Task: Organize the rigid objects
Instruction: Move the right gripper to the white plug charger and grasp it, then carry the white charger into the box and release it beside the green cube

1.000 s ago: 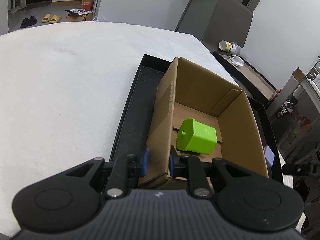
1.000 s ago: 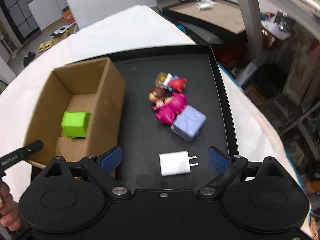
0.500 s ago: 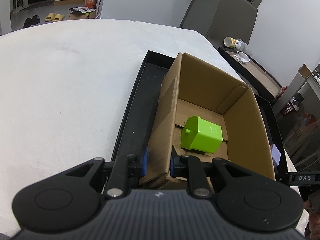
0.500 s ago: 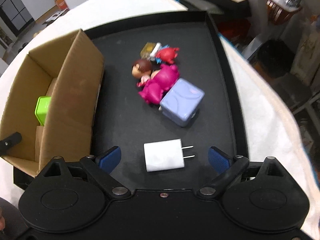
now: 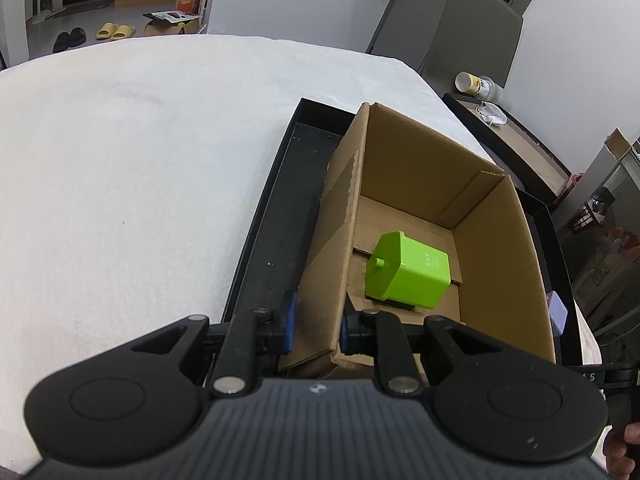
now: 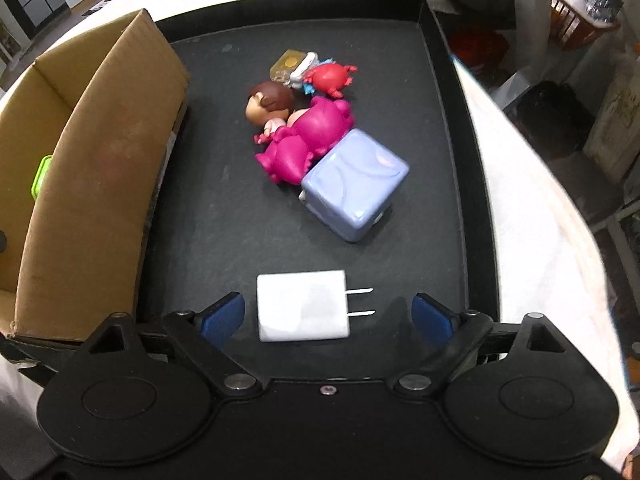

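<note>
A cardboard box (image 5: 496,232) stands in a black tray (image 5: 260,216), with a green cube-shaped block (image 5: 408,276) inside it. My left gripper (image 5: 316,328) is shut on the box's near left wall. In the right wrist view the box (image 6: 92,184) is at the left. My right gripper (image 6: 328,316) is open, its blue pads either side of a white plug charger (image 6: 302,306) on the tray (image 6: 460,128). Beyond lie a lilac cube (image 6: 354,190), a magenta figure (image 6: 308,140), a brown-haired doll head (image 6: 268,102), a red crab toy (image 6: 330,76) and a small gold item (image 6: 288,64).
The tray sits on a white cloth-covered table (image 5: 120,184). A dark side table (image 5: 508,136) with a cup stands beyond the far right corner. A wire basket (image 6: 580,20) and floor clutter lie off the table's right edge.
My right gripper has moved down and forward toward the white charger, which now lies between its open pads. My left gripper keeps its hold on the box wall; the view shifted slightly.
</note>
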`<state>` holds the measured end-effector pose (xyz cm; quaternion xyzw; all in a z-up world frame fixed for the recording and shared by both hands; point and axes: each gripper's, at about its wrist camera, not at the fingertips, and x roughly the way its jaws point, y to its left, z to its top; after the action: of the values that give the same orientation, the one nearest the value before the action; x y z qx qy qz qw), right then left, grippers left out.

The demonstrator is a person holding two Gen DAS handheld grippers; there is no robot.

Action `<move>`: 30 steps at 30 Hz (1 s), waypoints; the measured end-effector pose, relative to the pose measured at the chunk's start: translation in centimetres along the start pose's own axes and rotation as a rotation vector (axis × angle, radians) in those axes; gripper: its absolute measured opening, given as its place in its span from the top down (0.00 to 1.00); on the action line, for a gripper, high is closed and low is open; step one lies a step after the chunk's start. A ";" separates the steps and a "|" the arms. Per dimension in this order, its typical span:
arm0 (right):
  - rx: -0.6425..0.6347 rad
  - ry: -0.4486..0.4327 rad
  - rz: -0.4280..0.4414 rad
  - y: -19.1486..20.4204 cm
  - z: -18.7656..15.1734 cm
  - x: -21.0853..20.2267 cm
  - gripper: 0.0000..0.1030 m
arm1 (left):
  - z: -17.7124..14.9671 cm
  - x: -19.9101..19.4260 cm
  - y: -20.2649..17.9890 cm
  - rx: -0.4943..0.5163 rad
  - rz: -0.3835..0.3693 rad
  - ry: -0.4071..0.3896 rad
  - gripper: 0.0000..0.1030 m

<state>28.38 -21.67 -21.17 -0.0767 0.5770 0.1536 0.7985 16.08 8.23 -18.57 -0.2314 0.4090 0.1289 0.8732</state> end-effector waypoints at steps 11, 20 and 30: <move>0.003 0.001 0.024 0.4 -1.4 -1.0 0.42 | 0.0 0.0 0.4 -0.017 -0.014 0.009 0.81; 0.001 -0.053 -0.016 1.0 -0.9 -3.9 0.42 | 0.0 0.2 0.7 -0.029 -0.027 0.008 0.81; -0.025 -0.106 -0.037 2.0 1.5 -6.8 0.42 | 0.3 0.3 1.2 -0.081 -0.051 0.023 0.80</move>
<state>27.11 -20.40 -14.13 -0.0889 0.5303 0.1498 0.8297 15.96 9.38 -19.03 -0.2786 0.4074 0.1202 0.8614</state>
